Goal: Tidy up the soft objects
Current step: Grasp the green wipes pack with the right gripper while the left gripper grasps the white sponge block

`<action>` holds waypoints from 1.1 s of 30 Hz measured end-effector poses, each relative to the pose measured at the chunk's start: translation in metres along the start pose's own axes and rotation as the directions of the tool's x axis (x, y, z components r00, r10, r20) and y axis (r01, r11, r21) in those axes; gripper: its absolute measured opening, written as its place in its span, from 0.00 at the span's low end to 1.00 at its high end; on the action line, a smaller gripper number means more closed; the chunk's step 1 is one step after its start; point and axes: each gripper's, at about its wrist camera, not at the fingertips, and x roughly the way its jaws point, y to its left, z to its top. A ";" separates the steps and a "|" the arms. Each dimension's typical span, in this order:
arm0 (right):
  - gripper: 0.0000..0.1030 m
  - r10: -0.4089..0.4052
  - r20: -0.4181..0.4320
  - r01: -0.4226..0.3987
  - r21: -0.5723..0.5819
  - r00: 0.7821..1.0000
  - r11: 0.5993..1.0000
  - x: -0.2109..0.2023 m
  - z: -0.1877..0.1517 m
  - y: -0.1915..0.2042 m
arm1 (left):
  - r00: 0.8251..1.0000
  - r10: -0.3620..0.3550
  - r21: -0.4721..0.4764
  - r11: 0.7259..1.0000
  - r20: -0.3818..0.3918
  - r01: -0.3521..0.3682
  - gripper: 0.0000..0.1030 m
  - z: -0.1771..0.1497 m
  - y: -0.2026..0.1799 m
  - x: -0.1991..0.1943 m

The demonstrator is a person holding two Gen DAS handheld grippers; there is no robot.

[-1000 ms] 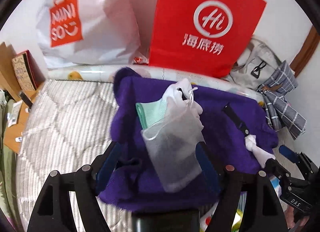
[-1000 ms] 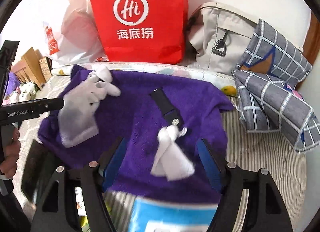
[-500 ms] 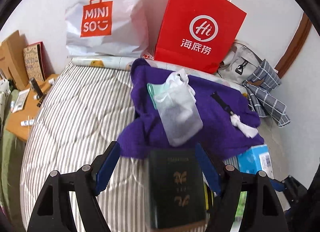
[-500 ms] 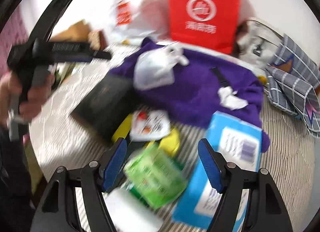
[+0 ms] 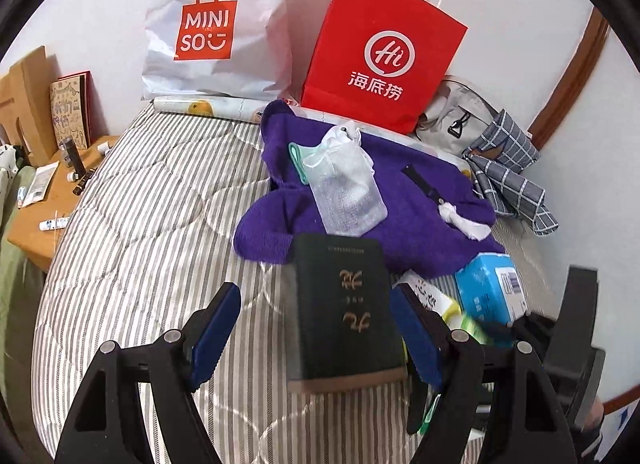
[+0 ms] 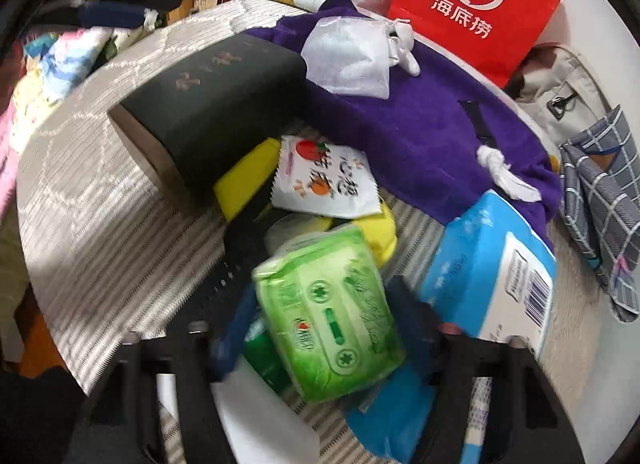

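Observation:
A purple knit garment [image 5: 404,200] [image 6: 416,120] lies on the striped bed with a white mesh pouch [image 5: 344,188] [image 6: 352,60] and a knotted white cloth [image 5: 466,222] [image 6: 504,172] on it. My left gripper [image 5: 316,328] is open, low over the bed, with a dark green book [image 5: 348,312] [image 6: 216,104] between its fingers, not clamped. My right gripper [image 6: 328,328] is blurred and open, with a green tissue pack [image 6: 328,320] between its fingers, just above the pile.
A blue tissue pack [image 6: 492,272] [image 5: 488,288], a white snack packet [image 6: 324,180] and yellow items [image 6: 248,176] lie beside the book. A red paper bag [image 5: 380,52] and a white Miniso bag [image 5: 216,24] stand at the wall. Grey bags [image 5: 504,172] lie at right. A wooden side table [image 5: 44,200] stands at left.
Both grippers have pulled back from the purple garment toward the near side of the bed. The book and the pile of packs have come into view.

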 end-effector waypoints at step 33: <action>0.56 -0.069 0.226 -0.059 0.514 0.972 0.856 -0.102 -0.165 -0.049 | 0.972 -0.158 0.109 0.978 -0.173 0.179 0.74 -0.123 -0.106 0.012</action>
